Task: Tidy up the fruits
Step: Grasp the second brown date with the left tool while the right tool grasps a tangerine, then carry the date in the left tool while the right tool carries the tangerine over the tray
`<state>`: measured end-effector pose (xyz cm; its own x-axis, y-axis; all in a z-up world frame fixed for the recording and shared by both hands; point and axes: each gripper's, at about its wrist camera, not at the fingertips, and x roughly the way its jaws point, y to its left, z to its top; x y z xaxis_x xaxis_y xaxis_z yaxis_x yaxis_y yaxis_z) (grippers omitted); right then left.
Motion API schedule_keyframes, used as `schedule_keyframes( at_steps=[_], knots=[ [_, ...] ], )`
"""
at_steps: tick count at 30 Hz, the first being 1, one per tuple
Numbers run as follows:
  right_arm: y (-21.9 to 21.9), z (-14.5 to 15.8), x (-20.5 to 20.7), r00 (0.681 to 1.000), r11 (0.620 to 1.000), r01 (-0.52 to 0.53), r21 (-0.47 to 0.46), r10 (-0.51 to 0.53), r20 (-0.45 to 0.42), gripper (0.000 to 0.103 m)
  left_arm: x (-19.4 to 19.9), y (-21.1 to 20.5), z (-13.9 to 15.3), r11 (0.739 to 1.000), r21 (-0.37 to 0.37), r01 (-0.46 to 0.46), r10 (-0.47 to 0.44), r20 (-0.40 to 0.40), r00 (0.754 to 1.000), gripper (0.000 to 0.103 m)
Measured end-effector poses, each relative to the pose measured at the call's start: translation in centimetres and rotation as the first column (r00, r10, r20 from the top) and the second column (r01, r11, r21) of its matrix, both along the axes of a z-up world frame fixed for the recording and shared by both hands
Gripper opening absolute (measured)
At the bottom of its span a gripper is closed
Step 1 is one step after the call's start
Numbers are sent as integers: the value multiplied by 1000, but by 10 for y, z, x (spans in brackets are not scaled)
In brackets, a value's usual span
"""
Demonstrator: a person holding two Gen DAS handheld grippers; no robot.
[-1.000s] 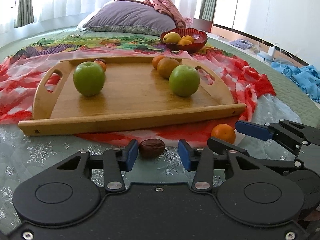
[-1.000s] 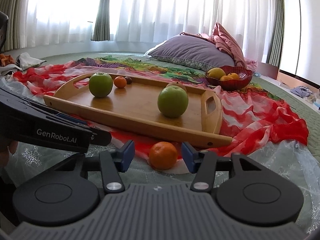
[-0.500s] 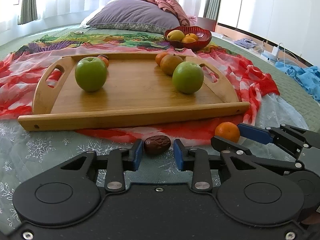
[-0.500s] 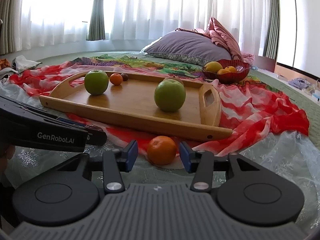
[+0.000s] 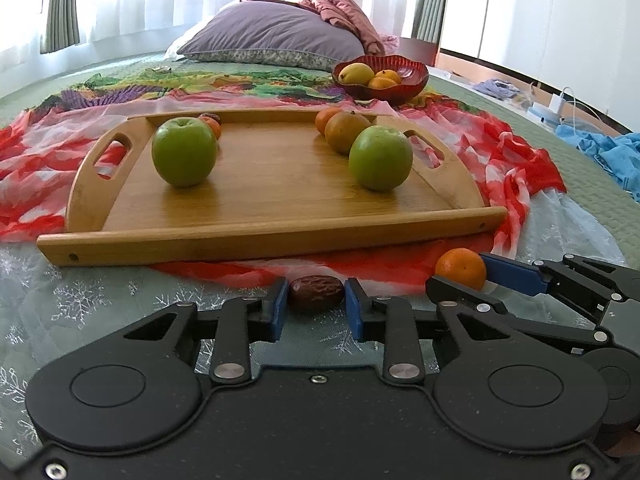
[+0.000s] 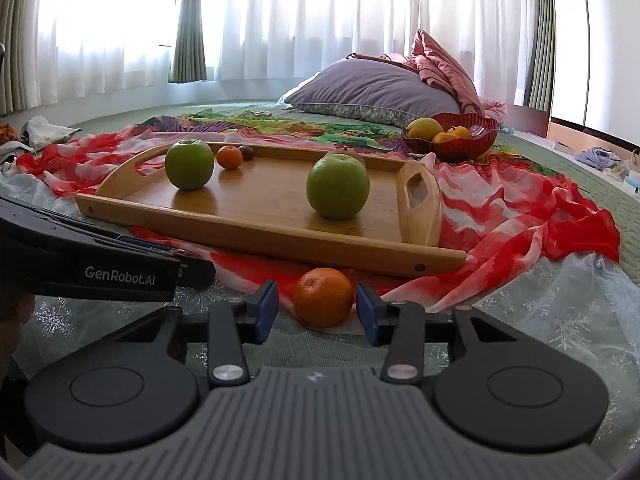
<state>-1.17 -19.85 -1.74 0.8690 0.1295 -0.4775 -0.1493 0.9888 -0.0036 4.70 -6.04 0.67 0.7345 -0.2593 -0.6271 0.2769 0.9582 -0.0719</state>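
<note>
My left gripper has closed on a brown date lying on the bedspread in front of the wooden tray; both pads touch it. My right gripper is open around a small orange on the cloth, with gaps on both sides. That orange also shows in the left wrist view. The tray holds two green apples, a brownish fruit, small oranges and a date at the back.
A red bowl with yellow and orange fruit stands behind the tray. A red patterned scarf lies under the tray. A purple pillow lies at the back. Blue clothes lie at the right.
My left gripper's jaws have narrowed onto the date. My right gripper's jaws have narrowed a little around the orange. Both views have edged closer to the tray.
</note>
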Motion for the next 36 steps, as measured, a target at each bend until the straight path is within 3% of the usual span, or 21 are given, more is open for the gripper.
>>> schedule_keyframes(
  at_steps=[10, 36],
  knots=[
    [-1, 3, 1, 1000, 1000, 11, 0, -11, 8, 38, -2, 6, 11, 1000, 5, -21, 21, 47, 999, 28],
    [17, 34, 14, 995, 1000, -14, 5, 13, 100, 38, 12, 28, 38, 998, 10, -69, 67, 125, 990, 28]
  ],
)
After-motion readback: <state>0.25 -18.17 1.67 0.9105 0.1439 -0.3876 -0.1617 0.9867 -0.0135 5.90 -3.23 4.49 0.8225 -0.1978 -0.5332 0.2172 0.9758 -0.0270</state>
